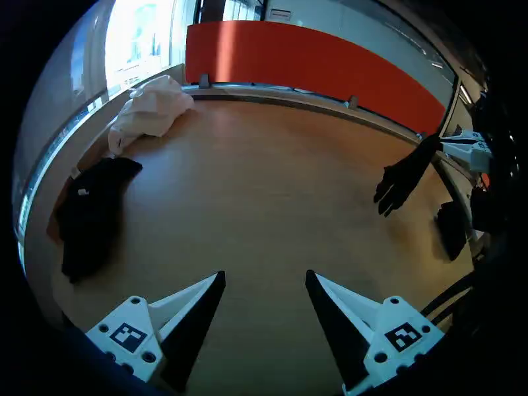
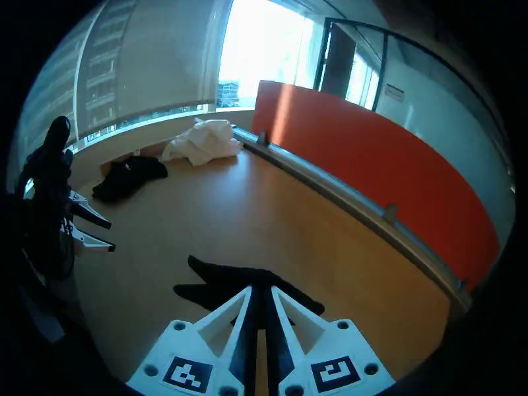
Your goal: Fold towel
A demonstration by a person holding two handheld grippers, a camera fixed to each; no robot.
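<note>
My right gripper (image 2: 259, 294) is shut on a black towel (image 2: 218, 280), which spreads out in front of its fingertips over the wooden table (image 2: 264, 211). In the left gripper view that black towel (image 1: 399, 181) hangs down from the right gripper (image 1: 455, 146) at the table's right side, its lower end just above the wood. Low over the near middle of the table (image 1: 264, 185), my left gripper (image 1: 264, 280) stands open and holds nothing. The left gripper (image 2: 111, 237) is also at the left edge of the right gripper view, in a dark-gloved hand.
A crumpled white cloth (image 1: 152, 109) lies at the table's far left corner, and a black cloth pile (image 1: 92, 204) lies nearer along the left edge. An orange partition (image 1: 297, 56) with a metal rail backs the table. A dark patch (image 1: 452, 228) sits under the hanging towel.
</note>
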